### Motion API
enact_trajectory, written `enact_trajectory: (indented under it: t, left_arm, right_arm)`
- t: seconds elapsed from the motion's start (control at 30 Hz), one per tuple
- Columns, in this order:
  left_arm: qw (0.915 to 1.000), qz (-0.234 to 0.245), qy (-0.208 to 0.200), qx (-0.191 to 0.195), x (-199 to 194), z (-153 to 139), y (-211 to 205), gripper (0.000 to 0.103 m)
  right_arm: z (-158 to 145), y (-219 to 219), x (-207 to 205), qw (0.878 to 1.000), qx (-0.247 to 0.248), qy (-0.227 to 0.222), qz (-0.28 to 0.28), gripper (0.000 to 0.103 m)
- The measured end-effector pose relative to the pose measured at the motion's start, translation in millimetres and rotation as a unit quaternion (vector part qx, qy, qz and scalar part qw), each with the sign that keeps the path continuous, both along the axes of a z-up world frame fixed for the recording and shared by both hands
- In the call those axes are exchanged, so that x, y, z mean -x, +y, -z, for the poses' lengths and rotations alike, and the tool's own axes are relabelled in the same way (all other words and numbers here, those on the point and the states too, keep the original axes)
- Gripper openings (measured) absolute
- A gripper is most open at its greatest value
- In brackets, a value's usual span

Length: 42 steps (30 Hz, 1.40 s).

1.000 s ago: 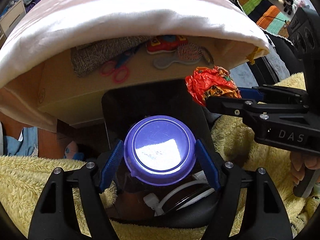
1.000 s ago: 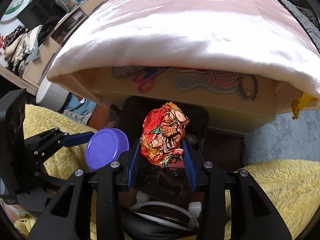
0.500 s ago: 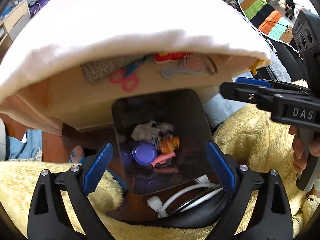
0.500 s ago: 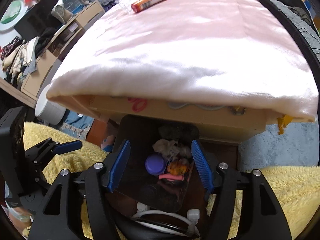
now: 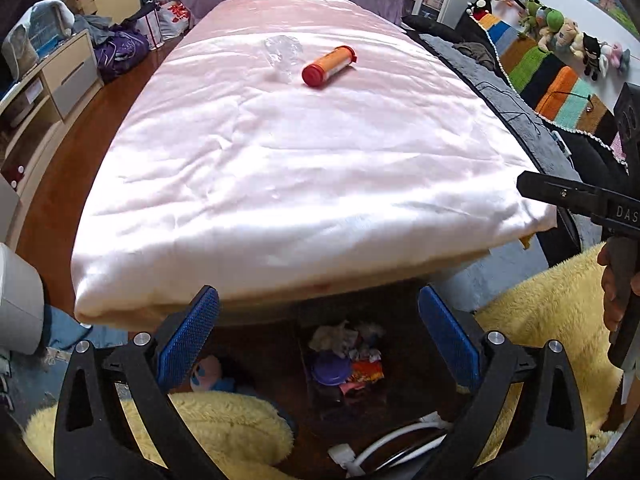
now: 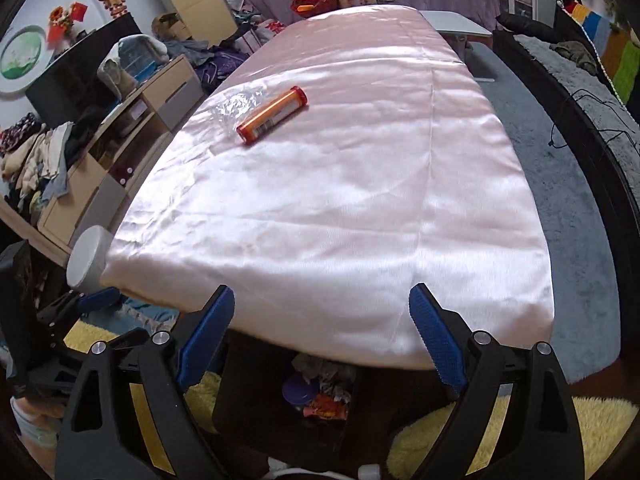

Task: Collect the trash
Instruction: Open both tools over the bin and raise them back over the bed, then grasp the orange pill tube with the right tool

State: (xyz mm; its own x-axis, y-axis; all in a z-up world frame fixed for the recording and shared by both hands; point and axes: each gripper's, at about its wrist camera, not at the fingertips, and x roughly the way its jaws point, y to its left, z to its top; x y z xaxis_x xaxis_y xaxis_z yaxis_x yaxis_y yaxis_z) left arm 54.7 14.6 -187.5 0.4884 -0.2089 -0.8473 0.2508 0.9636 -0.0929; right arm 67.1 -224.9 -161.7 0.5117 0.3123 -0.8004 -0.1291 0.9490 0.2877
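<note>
Trash bin [image 5: 316,400], dark and open-topped, sits on the floor at six o'clock below the pink-sheeted bed [image 5: 312,168]; purple lid [image 5: 331,369] and crumpled orange wrapper [image 5: 366,370] lie inside. Left gripper [image 5: 318,336] and right gripper [image 6: 322,338] hang above, jaws opening, nothing between. Orange tube [image 5: 329,66] lies at twelve o'clock.

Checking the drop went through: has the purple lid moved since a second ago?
Yes. The purple lid left the left gripper, whose jaws are opening, and now lies down inside the black bin.
</note>
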Motion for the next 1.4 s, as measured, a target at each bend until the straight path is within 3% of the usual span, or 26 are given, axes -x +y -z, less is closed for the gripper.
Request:
enact_trajectory:
  t: [0.33, 0.53, 0.57, 0.63, 0.77, 0.93, 1.3, 1.33, 1.4]
  left_arm:
    - [0.9989, -0.021, -0.041, -0.004, -76.1, -24.7, 18.4, 0.095]
    - [0.9976, -0.032, -0.061, -0.012, -121.6, -29.4, 22.6, 0.094]
    - [0.9975, -0.03, -0.062, -0.014, -127.8, -29.3, 22.2, 0.094]
    - [0.9975, -0.024, -0.064, -0.018, -138.6, -29.3, 20.7, 0.091]
    - [0.9976, -0.015, -0.065, -0.018, -160.5, -26.7, 17.2, 0.086]
    - [0.998, -0.004, -0.062, -0.011, -181.3, -20.7, 11.8, 0.079]
    - [0.9983, 0.006, -0.056, -0.013, -220.3, -11.6, 0.6, 0.076]
    - [0.9985, 0.005, -0.054, -0.01, -224.3, -10.6, 0.3, 0.073]
    - [0.9987, 0.005, -0.05, -0.005, -232.6, -8.8, -0.7, 0.069]
  right_arm:
    - [-23.1, 24.0, -81.2, 0.999, 0.006, -0.041, -0.006, 0.09]
    - [-15.8, 47.6, -139.4, 0.999, -0.002, -0.039, -0.004, 0.088]
    - [-13.5, 50.9, -147.7, 0.999, -0.005, -0.037, -0.004, 0.085]
    - [-8.6, 57.7, -164.5, 0.999, -0.016, -0.03, -0.005, 0.07]
    - [-1.8, 75.7, -192.4, 0.999, -0.045, -0.016, -0.018, 0.06]
    - [12.6, 98.5, -219.8, 1.0, -0.014, 0.011, -0.022, 0.045]
    - [27.2, 103.7, -267.7, 0.999, 0.024, 0.029, -0.01, 0.043]
    - [28.1, 101.4, -270.7, 0.999, 0.029, 0.027, -0.009, 0.036]
    - [28.2, 96.9, -274.8, 0.999, 0.036, 0.025, -0.01, 0.035]
